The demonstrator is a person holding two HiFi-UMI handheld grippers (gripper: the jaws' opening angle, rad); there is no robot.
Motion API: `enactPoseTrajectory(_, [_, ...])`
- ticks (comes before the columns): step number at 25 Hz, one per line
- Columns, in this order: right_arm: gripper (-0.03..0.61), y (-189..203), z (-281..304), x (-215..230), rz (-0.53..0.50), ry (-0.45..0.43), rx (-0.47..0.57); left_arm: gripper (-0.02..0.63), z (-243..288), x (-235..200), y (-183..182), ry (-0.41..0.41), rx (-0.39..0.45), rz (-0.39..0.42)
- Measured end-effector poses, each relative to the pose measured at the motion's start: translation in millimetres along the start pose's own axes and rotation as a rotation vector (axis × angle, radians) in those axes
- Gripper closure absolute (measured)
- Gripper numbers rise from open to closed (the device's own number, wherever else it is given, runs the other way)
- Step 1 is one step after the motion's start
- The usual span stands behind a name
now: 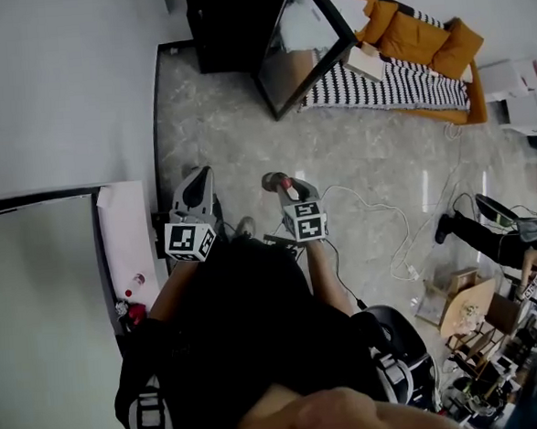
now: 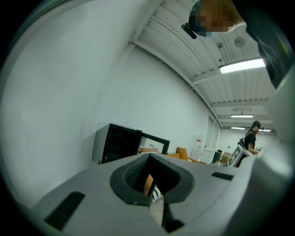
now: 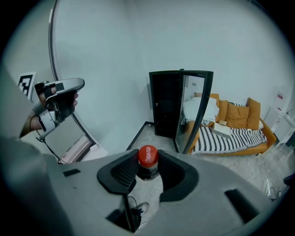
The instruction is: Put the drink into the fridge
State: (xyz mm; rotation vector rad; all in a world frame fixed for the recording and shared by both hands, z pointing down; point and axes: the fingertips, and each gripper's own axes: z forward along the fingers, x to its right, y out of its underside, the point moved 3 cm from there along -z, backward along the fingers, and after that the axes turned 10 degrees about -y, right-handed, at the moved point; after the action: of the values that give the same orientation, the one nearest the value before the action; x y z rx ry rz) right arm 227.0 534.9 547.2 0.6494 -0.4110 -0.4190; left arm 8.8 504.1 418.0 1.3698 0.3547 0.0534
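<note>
**Item: drink** point(image 3: 148, 159). A bottle with a red screw cap and dark contents. It is carried upright between the jaws of the right gripper point(image 3: 150, 169), above the pale stone floor point(image 3: 152, 133) and well short of the fridge.

**Right gripper.** The jaws are closed on the bottle just under the cap, with the pads against both sides of the neck.

**Left gripper** point(image 2: 150, 179). The jaws are drawn together with nothing between them. It is held out beside the right one.

**Fridge** point(image 3: 167, 106). A black cabinet against the wall. Its glass door point(image 3: 199, 108) stands open, and an orange sofa point(image 3: 237, 117) sits beyond it.

**Handling, as judged.**
- The bottle is probably smooth, rounded plastic. If full, it has some weight hanging below the grip.
- The neck is the stiffest part and the cap's rim stops it slipping down, so the present hold suits it.
- The body would likely give under pressure and could slide.
- It may swing, so it should be kept upright when set on a shelf.
</note>
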Motion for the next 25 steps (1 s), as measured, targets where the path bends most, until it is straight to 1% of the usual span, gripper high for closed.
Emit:
enactPoseTrajectory(5, [0.459, -46.7, 31.5, 3.1, 0.006, 0.013, 0.004, 0.609, 48.3, -31.6, -26.5, 0.041, 0.024, 0.003])
enactPoseTrajectory(13, [0.458, -139.9, 85.2, 0.6, 0.040, 0.052, 0.025, 0.609, 128.3, -101.6, -69.8, 0.096, 0.035, 0.023])
enactPoseTrajectory(17, [0.459, -179.8, 116.9, -0.2, 0.060, 0.061, 0.039, 0.609, 163.0, -139.3, -74.2, 0.119, 0.015, 0.007])
enactPoseTrajectory(21, [0.459, -219.8, 139.7, -2.1, 0.063, 0.068, 0.049, 0.609, 188.2, -167.4, -86.6, 0.148, 0.019, 0.009])
enactPoseTrajectory(25, [0.457, -256.4, 164.3, 2.7, 0.048, 0.070, 0.063, 0.609, 214.5, -190.9, -99.6, 0.141, 0.026, 0.000])
